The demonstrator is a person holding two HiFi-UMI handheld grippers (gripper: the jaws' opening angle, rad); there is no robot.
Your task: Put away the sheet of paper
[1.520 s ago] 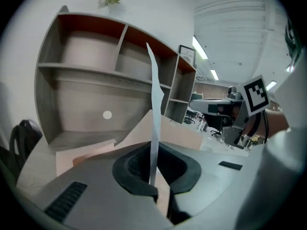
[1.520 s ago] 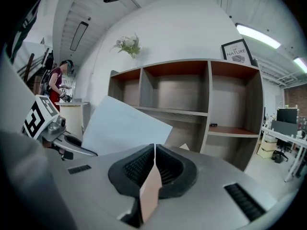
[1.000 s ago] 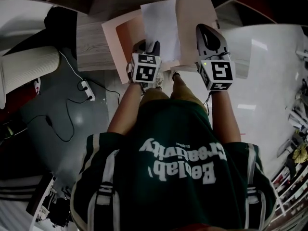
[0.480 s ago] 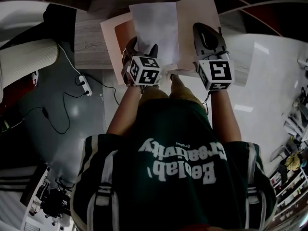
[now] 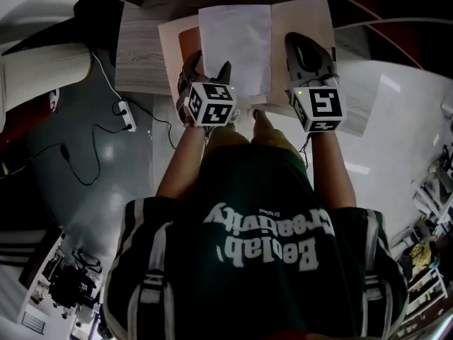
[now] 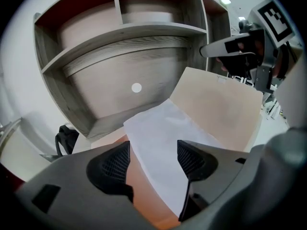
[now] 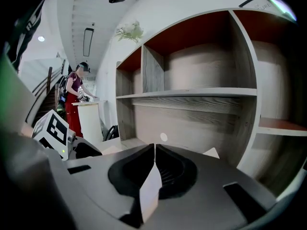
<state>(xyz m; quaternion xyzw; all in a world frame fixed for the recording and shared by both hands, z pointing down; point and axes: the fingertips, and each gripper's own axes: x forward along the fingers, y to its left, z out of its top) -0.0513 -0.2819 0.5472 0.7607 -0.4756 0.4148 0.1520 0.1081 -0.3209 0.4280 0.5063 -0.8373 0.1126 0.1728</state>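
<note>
1. Tongs, head view: the left tongs are standing wide with nothing pinched, their jaws having just been opening. The sheet of paper is lying flat under and ahead of them.
2. In the same view, the right tongs are closing narrow on the right flap of the open folder, just right of the paper. The folder is lying beneath both tongs on a wood-grain shelf, which is reaching out past the left tongs.
3. Left gripper view: the two pads are standing well apart, and the paper is showing through the gap, its left edge running slantwise between them. The folder's orange inner face is showing under the left pad. The tan flap is rising to the right, where the right tongs are holding it.
4. Right gripper view: the jaws are pressing together on the flap's thin pale edge, which is standing upright between them. A shelf unit is filling the space ahead of these tongs. A person is standing far off to their left.
</note>
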